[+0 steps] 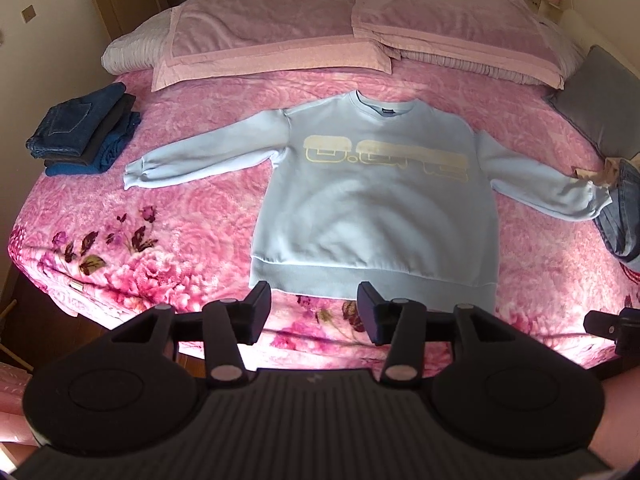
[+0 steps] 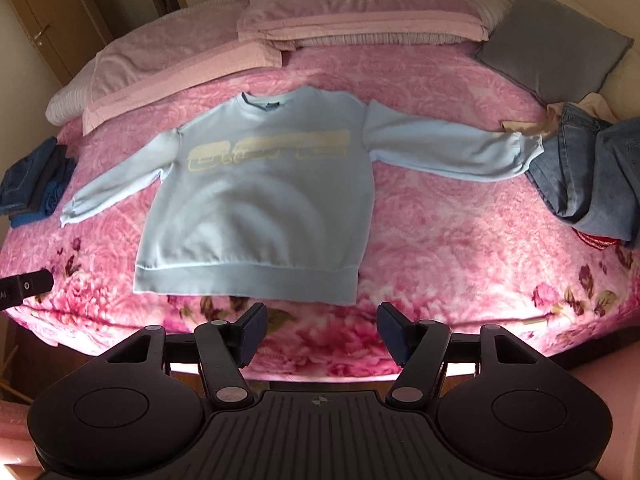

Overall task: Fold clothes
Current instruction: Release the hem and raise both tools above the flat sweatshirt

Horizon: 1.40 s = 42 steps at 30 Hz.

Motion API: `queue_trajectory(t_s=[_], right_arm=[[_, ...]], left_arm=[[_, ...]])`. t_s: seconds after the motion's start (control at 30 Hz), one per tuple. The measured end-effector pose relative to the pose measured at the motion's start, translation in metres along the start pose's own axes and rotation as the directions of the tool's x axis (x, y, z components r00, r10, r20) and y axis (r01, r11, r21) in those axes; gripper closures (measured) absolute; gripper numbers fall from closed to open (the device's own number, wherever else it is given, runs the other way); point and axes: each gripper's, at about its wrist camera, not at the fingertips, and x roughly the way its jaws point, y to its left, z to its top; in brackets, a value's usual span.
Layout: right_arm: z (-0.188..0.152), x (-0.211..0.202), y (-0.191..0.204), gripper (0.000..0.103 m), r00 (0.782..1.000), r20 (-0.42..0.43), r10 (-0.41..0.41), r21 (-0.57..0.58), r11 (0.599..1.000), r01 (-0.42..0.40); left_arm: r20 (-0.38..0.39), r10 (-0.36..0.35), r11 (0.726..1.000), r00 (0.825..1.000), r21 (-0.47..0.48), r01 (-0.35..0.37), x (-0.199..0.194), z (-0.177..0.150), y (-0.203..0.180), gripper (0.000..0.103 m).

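Observation:
A light blue sweatshirt (image 1: 372, 204) (image 2: 260, 208) with pale yellow lettering lies flat, front up, on the pink floral bedspread (image 1: 180, 216) (image 2: 440, 232), both sleeves spread out sideways. My left gripper (image 1: 314, 298) hovers just short of the hem, left of its middle, open with nothing between its fingers. In the right wrist view my right gripper (image 2: 322, 316) hangs near the hem's right corner, open and empty, above the bed's front edge. Each gripper shows at the side of the other's view: the right gripper (image 1: 612, 326) and the left gripper (image 2: 24, 286).
A stack of folded dark jeans (image 1: 84, 130) (image 2: 34, 178) sits at the bed's left. Loose light-blue jeans (image 1: 622, 208) (image 2: 592, 172) lie under the right cuff. Pink pillows (image 1: 272, 44) (image 2: 352, 12) and a grey cushion (image 1: 600, 100) (image 2: 556, 40) line the head end.

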Motion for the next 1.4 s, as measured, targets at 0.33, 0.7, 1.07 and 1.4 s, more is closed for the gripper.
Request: queue_trajectory(t_s=[0.33, 0.7, 1.07, 1.4], right_arm=[[-0.006, 0.013, 0.000, 0.039, 0.996, -0.082, -0.026, 0.001, 1.000, 0.026], [-0.012, 0.020, 0.004, 0.039, 0.989, -0.129, -0.068, -0.015, 0.998, 0.067], [-0.011, 0.018, 0.009, 0.039, 0.990, -0.122, -0.070, -0.029, 0.997, 0.067], [-0.010, 0.016, 0.003, 0.039, 0.991, -0.110, -0.073, -0.020, 0.997, 0.071]], left_arm=[[-0.020, -0.019, 0.999, 1.000, 0.044, 0.019, 0.003, -0.004, -0.013, 0.058], [-0.043, -0.046, 0.996, 0.998, 0.080, 0.049, 0.005, -0.009, -0.024, 0.058], [-0.037, -0.033, 0.996, 0.999, 0.083, 0.036, 0.001, -0.011, -0.024, 0.056], [-0.019, -0.042, 0.995, 0.999, 0.086, 0.043, -0.001, -0.008, -0.028, 0.056]])
